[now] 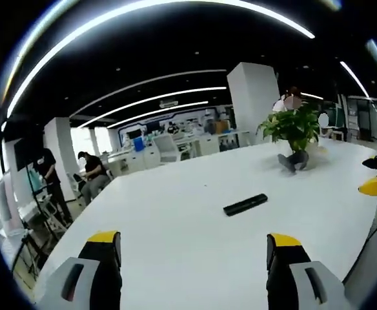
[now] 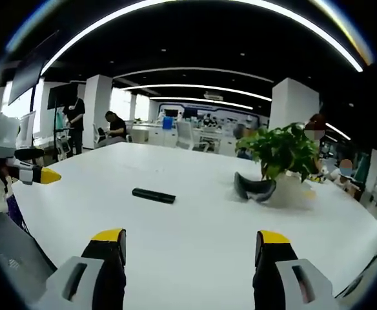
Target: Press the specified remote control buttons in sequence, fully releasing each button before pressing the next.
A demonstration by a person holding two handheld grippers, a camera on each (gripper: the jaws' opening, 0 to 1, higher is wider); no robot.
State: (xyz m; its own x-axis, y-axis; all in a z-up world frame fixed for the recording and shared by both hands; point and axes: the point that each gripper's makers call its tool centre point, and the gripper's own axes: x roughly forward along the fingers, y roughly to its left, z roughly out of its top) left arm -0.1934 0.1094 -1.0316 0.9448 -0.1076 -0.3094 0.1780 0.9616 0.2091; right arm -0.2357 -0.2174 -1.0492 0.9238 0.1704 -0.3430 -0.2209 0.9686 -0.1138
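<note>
A black remote control [image 1: 245,205] lies flat on the white table [image 1: 195,252], ahead of my left gripper [image 1: 193,241] and a little to its right. The jaws of the left gripper stand wide apart with nothing between them. In the right gripper view the same remote [image 2: 153,195] lies ahead and to the left of my right gripper [image 2: 193,237], which is open and holds nothing. The right gripper's yellow tip [image 1: 373,186] enters the left gripper view at the right edge. The left gripper's yellow tip [image 2: 43,175] enters the right gripper view from the left.
A potted green plant [image 2: 284,161] stands on the table [image 2: 195,271] beyond the remote, with a dark curved object [image 2: 253,187] beside its pot. Two people [image 1: 72,177] are by desks past the table's far left edge. A white pillar [image 1: 254,103] rises behind.
</note>
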